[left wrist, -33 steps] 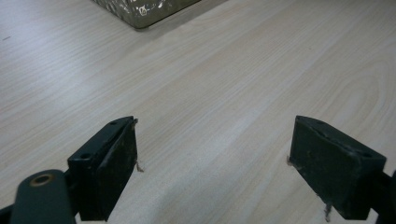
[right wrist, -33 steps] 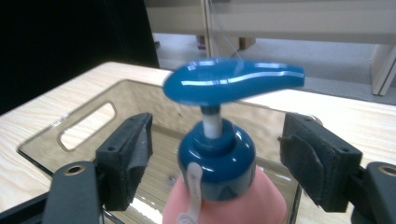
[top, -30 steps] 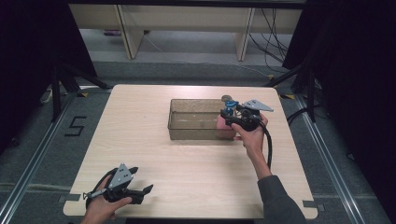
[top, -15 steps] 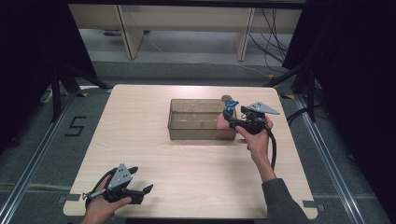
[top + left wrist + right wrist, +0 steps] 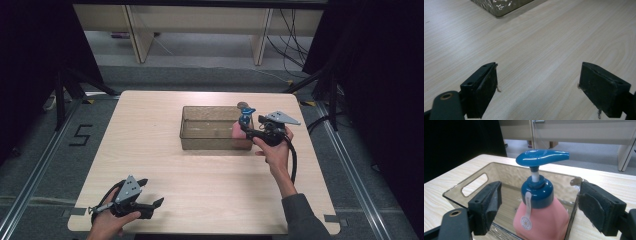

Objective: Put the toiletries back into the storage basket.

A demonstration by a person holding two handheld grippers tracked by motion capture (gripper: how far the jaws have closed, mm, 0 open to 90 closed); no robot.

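A pink soap bottle (image 5: 238, 131) with a blue pump head stands upright inside the right end of a clear plastic bin (image 5: 200, 137) at mid-table. My right gripper (image 5: 250, 130) is at the bin's right end and points left at the bottle. In the right gripper view the bottle (image 5: 541, 220) stands between the two pads of the right gripper (image 5: 540, 207), with a gap on each side. Those jaws have just been opening and stand open. My left gripper (image 5: 151, 194) rests open near the table's front left edge, with bare wood between the jaws of the left gripper (image 5: 539, 87).
The wooden table (image 5: 150, 130) is bare around the bin, and the bin's corner (image 5: 499, 6) lies far ahead in the left gripper view. Its handle cut-out (image 5: 475, 183) is at the far end. Shelving legs and cables stand on the floor beyond the table.
The right gripper has drawn back slightly to the right, off the bottle, which stays upright in the bin. The left gripper has not moved.
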